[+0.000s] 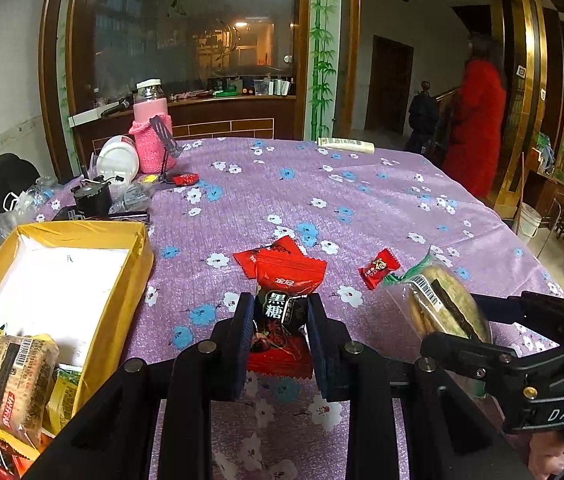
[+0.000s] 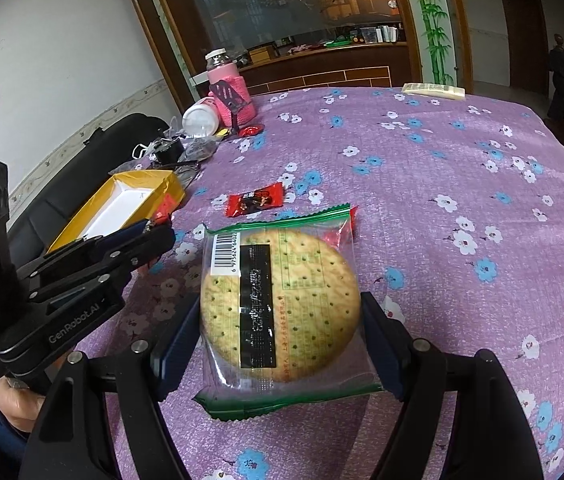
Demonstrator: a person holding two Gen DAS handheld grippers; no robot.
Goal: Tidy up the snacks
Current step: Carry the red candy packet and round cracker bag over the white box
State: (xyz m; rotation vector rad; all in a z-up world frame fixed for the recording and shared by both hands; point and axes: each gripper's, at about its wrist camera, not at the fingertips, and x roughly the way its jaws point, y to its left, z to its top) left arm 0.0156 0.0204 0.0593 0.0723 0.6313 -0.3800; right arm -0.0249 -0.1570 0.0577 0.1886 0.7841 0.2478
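The left tool (image 1: 278,320) is black with dark blue pads (image 1: 242,320) and round silver screws. The right tool (image 2: 278,336) looks the same. White letters say "GenRobot.AI" and "DAS". A bare hand (image 2: 18,404) wears a blue sleeve.

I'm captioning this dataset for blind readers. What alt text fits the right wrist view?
The right gripper holds a clear-wrapped round cracker pack between its jaws above a purple floral tablecloth. To the left, the left gripper reaches toward a yellow box; a red candy packet lies beyond the crackers.
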